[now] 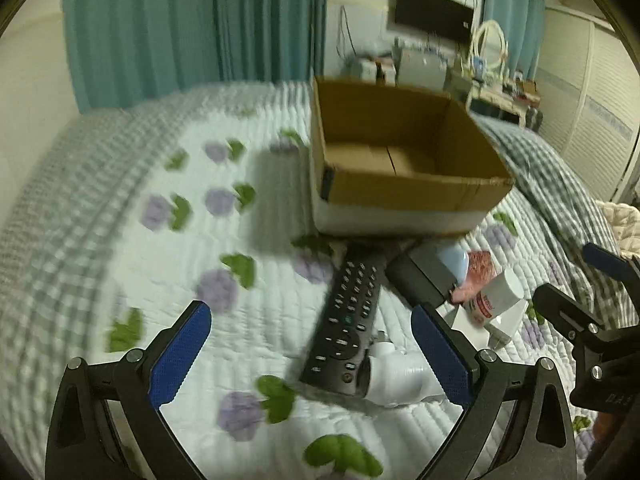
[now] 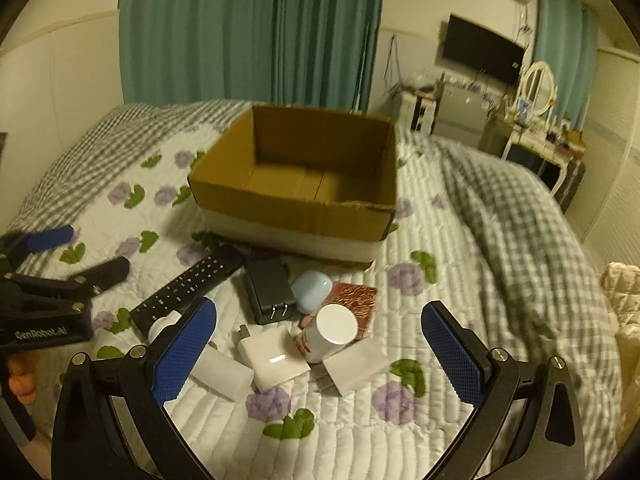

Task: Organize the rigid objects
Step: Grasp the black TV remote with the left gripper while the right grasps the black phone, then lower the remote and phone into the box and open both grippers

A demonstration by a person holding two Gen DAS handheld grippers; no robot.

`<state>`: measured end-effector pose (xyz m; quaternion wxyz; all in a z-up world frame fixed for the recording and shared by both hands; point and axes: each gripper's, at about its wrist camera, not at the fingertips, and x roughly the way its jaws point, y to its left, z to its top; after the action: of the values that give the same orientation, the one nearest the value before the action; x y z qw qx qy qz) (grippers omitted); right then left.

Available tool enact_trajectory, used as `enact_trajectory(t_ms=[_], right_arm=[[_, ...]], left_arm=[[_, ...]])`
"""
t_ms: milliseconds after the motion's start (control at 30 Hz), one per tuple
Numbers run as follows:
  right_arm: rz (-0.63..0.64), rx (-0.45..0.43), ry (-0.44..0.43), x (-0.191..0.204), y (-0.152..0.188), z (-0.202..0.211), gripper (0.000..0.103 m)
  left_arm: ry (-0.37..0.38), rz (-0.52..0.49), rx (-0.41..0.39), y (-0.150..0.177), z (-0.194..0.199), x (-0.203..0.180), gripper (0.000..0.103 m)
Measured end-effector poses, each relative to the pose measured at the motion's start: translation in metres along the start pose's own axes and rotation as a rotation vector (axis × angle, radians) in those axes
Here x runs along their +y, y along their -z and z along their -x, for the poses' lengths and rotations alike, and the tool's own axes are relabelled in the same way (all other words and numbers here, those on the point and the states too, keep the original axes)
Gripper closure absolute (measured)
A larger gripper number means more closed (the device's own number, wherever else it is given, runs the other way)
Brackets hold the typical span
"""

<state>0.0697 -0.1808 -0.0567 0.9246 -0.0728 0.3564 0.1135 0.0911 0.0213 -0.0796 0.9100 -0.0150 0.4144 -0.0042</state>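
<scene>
Both grippers are hovering over the bed [image 2: 460,240], jaws spread wide, pinching nothing. The cardboard box [image 2: 296,200] is sitting empty; all clutter is lying just in front of its near wall. The remote [image 1: 348,320] is lying right ahead of the left gripper [image 1: 310,354], between its jaws, long axis pointing toward the box. Left is nearer it. The right gripper [image 2: 320,350] is facing the white charger [image 2: 272,358], black adapter [image 2: 268,290] and white bottle [image 2: 330,332].

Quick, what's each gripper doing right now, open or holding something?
Left gripper: open, holding nothing, above the remote control.
Right gripper: open, holding nothing, above the white charger.
</scene>
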Motion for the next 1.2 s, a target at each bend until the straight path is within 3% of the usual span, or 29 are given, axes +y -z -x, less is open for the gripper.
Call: enact_trajectory(t_ms=[300,433,500,667,933,1200], right_arm=[[-0.07,0.057,-0.044,-0.019,-0.018,-0.05,0.0],[-0.034,0.072,-0.031,-0.019,-0.023,-0.067,0.0],[-0.026,0.082,-0.038,-0.018,-0.023,-0.076,0.0],[-0.01,0.102,-0.07,-0.013,-0.023,-0.089,0.007],[0.057,0.157,-0.155,0.013,-0.027,-0.107,0.017],[0.142,0.248,-0.213,0.038,-0.024,-0.143,0.046]], left_arm=[[0.02,-0.092,0.195,-0.004,-0.075,-0.026,0.028],[0.031,-0.14,0.231,-0.002,-0.088,-0.036,0.033],[0.051,-0.159,0.239,0.0,-0.091,-0.039,0.057],[0.079,-0.111,0.229,0.0,-0.078,-0.031,0.06],[0.016,-0.049,0.117,-0.017,-0.034,-0.005,0.062],[-0.013,-0.025,0.119,-0.015,-0.034,0.002,0.062]])
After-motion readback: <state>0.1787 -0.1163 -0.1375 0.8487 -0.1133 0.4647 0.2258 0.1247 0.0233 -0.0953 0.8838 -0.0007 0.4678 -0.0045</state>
